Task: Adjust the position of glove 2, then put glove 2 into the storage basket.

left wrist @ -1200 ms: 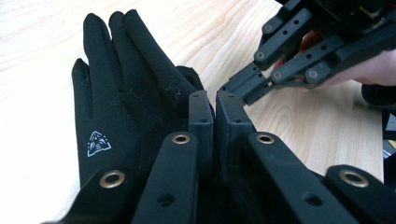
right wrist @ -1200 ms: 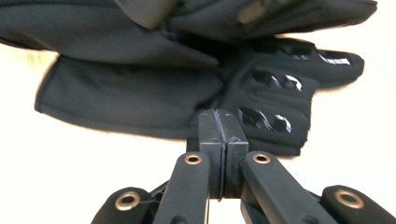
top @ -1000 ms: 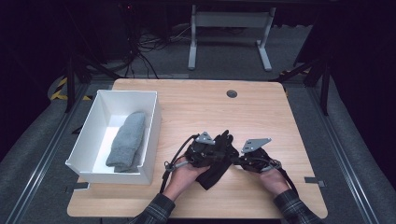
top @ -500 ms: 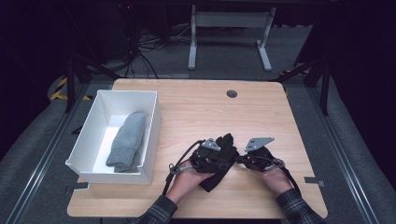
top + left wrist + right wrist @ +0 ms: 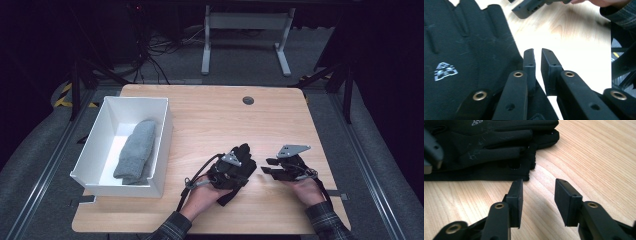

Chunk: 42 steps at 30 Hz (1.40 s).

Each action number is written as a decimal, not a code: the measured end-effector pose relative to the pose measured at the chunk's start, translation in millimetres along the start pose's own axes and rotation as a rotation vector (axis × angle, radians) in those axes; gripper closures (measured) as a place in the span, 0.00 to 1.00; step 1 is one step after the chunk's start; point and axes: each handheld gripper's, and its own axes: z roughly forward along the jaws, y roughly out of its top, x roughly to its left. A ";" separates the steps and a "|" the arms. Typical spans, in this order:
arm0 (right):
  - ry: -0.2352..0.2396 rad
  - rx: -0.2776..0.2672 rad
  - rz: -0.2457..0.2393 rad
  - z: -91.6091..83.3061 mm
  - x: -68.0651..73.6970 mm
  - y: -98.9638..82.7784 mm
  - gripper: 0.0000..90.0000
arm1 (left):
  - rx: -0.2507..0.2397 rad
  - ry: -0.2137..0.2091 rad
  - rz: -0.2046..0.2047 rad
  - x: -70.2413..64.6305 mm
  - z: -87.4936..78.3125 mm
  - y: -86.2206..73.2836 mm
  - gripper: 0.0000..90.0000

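Since a second ago: right hand-held gripper [image 5: 267, 166] has let go of the black fabric glove [image 5: 239, 165] and drawn away to the right
Right jaws: just been opening, nothing between them, bare wood below
Left hand-held gripper [image 5: 235, 167]: nearly closed, clenched at the glove's edge
Glove: on the light wooden worktop [image 5: 210, 115], near its front edge
White open box [image 5: 162, 130]: holds a grey sock [image 5: 136, 149]
Meaning: glove likely goes there next, carried by the left alone

I can read no words or numbers here; the one sign is a small pale emblem printed on the back of the black glove [image 5: 461, 50], too blurred for me to make out its letters
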 end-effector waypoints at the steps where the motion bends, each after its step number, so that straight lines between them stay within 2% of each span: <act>1: -0.002 0.000 0.000 0.2 0.1 0.0 0.64 | 0.020 0.009 0.005 -0.6 1.9 -0.1 0.96; 4: -0.008 0.002 0.000 1.3 0.9 -0.1 0.61 | 0.075 0.037 0.016 -1.5 8.2 -1.3 1.00; 8: -0.021 0.006 -0.002 2.3 1.0 -1.5 0.54 | 0.100 0.057 0.022 -2.6 7.8 -1.9 1.00; 13: -0.027 0.021 0.002 1.6 0.4 -5.7 0.45 | 0.130 0.081 0.021 0.2 -1.7 -8.0 1.00; 16: -0.038 0.032 0.003 0.8 -0.3 -9.6 0.41 | 0.122 0.084 0.011 4.4 -7.7 -13.0 1.00; 21: -0.040 0.019 0.017 -1.5 -1.8 -12.7 0.36 | 0.118 0.102 -0.002 9.8 -18.6 -18.9 1.00; 28: -0.038 0.031 0.008 3.9 0.0 -14.1 0.33 | 0.083 0.110 0.013 9.5 -29.5 -14.4 0.99; 30: -0.035 0.033 0.006 4.8 0.4 -14.5 0.32 | 0.066 0.123 0.019 10.2 -35.3 -11.2 0.94; 32: -0.033 0.029 0.009 5.1 0.0 -14.9 0.32 | 0.040 0.141 0.019 12.7 -40.5 -8.1 0.84; 38: -0.027 0.015 0.017 6.2 -1.8 -16.8 0.28 | 0.025 0.190 0.029 25.2 -47.6 0.5 0.49; 42: -0.030 0.007 0.021 7.0 -2.2 -17.5 0.26 | 0.042 0.208 0.039 31.5 -45.2 2.6 0.38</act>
